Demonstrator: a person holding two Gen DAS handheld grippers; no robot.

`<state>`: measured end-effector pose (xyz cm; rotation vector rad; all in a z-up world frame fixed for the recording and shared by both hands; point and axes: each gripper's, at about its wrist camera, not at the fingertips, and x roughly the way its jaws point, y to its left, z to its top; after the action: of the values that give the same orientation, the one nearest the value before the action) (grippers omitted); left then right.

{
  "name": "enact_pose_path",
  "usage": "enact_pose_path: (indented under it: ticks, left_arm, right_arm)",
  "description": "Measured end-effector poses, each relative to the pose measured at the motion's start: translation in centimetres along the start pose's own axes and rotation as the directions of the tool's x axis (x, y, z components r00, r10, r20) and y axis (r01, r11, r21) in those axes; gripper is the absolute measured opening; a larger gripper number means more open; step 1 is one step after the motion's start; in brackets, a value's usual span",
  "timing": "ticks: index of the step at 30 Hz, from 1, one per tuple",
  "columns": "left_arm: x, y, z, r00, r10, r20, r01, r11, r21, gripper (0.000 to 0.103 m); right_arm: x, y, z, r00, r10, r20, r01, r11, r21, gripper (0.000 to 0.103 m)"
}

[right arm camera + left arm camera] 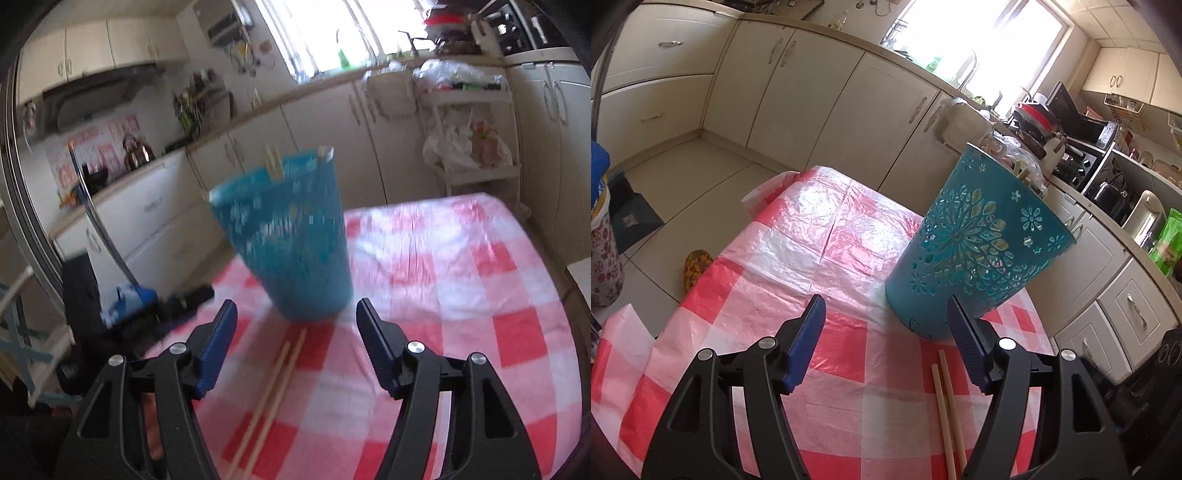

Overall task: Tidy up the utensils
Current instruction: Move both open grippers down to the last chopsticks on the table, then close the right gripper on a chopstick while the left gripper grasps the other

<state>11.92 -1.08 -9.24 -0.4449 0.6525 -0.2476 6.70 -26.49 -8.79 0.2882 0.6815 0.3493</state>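
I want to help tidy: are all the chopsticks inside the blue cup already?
No, two chopsticks lie on the tablecloth beside the blue cup.

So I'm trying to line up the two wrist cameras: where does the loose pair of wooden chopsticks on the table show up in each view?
Left wrist: the chopsticks lie low, right of centre, beside the left claw's right finger.
Right wrist: the chopsticks run diagonally, low and left of centre, between the right claw's fingers.
Shared landmark: the teal cutout holder, just beyond their far ends.
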Motion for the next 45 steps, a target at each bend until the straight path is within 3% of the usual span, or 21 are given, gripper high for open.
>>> enact_pose_path:
  ticks: [5, 8, 13, 17, 22, 29, 33, 35, 45]
  left_arm:
    - [-0.8, -0.7, -0.8, 0.999, 0.037, -0.033, -0.035, 0.997, 0.073, 0.067]
    - [-1.2, -0.9, -1.0, 0.998, 0.049, -0.050, -0.044, 0.994, 0.103, 0.069]
    - [-1.2, -0.7, -1.3, 0.995, 0.058, -0.082, -0.048, 0.992, 0.120, 0.070]
    - [-0.7, -1.5, -1.7, 0.989, 0.071, -0.132, -0.047, 0.983, 0.177, 0.072]
    - [1.0, -4.2, -3.0, 0.962, 0.101, -0.253, -0.018, 0.950, 0.310, 0.073]
    - [2.8, -8.0, -5.4, 0.926, 0.201, -0.319, -0.027, 0.879, 0.476, 0.073]
    - [3.7, -8.7, -6.1, 0.911, 0.233, -0.341, -0.042, 0.873, 0.485, 0.073]
    - [3.9, -9.0, -6.3, 0.911, 0.247, -0.330, -0.051, 0.862, 0.504, 0.073]
    - [4.4, -8.9, -5.9, 0.914, 0.239, -0.328, -0.047, 0.866, 0.498, 0.072]
  right_arm:
    - [3.7, 1.7, -2.4, 0.978, -0.104, -0.180, 0.087, 0.991, -0.098, 0.063]
    - [5.1, 2.5, -3.1, 0.965, -0.136, -0.225, 0.101, 0.982, -0.157, 0.049]
    - [6.6, 3.3, -3.8, 0.946, -0.174, -0.272, 0.109, 0.965, -0.237, 0.028]
    - [6.2, 3.2, -4.2, 0.937, -0.199, -0.288, 0.115, 0.952, -0.284, 0.019]
    - [4.0, 1.3, -4.5, 0.937, -0.181, -0.298, 0.117, 0.968, -0.221, 0.008]
    - [1.7, -1.6, -4.6, 0.941, -0.137, -0.309, 0.101, 0.987, -0.129, 0.007]
    - [1.9, -2.0, -4.2, 0.942, -0.133, -0.307, 0.099, 0.988, -0.122, 0.008]
    - [2.2, -1.9, -3.9, 0.943, -0.136, -0.305, 0.100, 0.987, -0.129, 0.011]
    - [3.2, -1.2, -3.5, 0.940, -0.154, -0.303, 0.107, 0.980, -0.167, 0.015]
